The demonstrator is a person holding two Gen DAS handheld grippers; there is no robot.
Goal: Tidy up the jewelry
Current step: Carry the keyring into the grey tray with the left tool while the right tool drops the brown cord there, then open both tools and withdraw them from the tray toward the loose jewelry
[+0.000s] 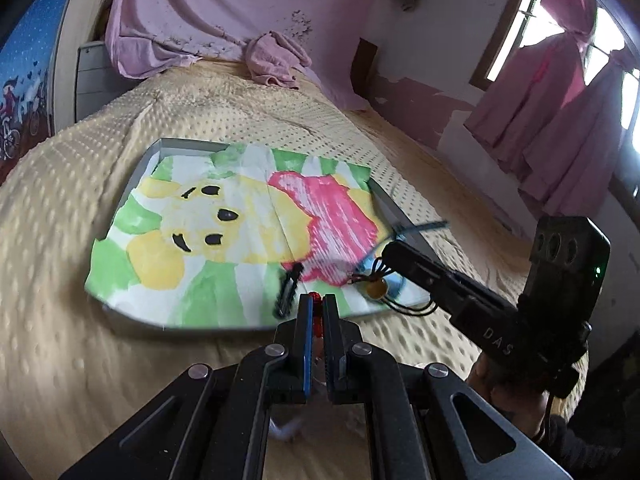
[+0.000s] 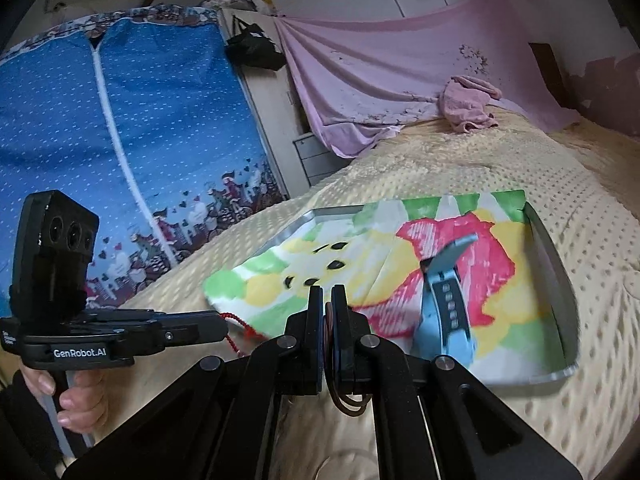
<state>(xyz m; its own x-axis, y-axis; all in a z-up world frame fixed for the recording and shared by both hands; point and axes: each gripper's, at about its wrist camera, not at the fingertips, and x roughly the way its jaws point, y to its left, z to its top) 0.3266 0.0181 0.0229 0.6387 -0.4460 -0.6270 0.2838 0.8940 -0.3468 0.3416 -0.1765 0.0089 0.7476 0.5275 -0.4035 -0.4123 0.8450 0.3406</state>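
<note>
**Two markings, both on the handheld devices**

"GenRobot.AI" stands in white letters on the side of the black body of the left claw (image 2: 224, 326), seen from the right wrist camera. "DAS" stands in pale raised letters on the black body of the right claw (image 1: 386, 258), seen from the left wrist camera. A small label beside "GenRobot.AI" is too small to read.

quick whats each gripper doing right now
left gripper: shut on a red cord
right gripper: shut on a dark cord necklace
</note>
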